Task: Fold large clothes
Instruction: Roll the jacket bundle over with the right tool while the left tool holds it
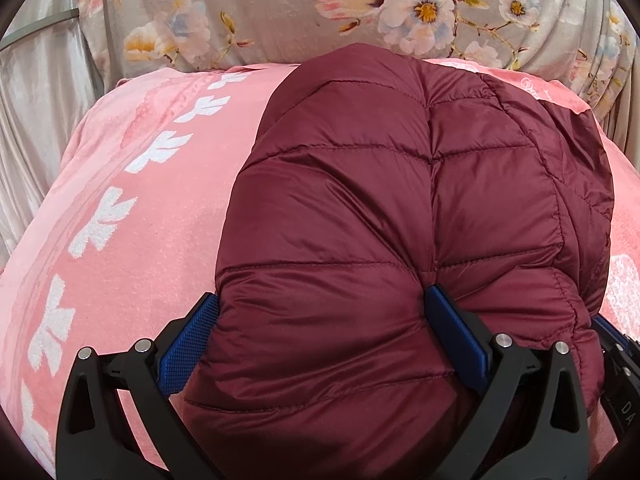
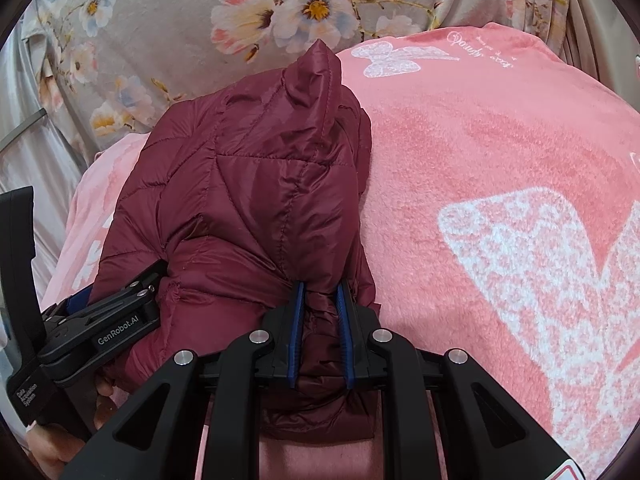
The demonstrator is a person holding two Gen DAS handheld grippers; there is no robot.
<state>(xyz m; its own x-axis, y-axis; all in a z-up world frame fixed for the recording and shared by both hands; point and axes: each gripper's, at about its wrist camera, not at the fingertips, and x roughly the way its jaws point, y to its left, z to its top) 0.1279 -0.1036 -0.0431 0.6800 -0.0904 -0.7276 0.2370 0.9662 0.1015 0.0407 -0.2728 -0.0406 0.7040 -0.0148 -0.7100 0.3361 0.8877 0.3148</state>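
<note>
As both near-edge grips are taken on one bulky garment, the risks run as follows.
Risk: the slick quilted shell could be pulled from the narrow right-hand pinch if the fold is lifted unevenly.
Jacket: a maroon puffer jacket [image 1: 400, 200] is spread on the pink blanket [image 1: 120, 208], hood end far, hem near.
Left gripper [image 1: 320, 344]: clamped wide around a thick puffed bunch of hem.
Right gripper [image 2: 322, 332]: closed tight on a thin gathered fold, just right of the left.
</note>
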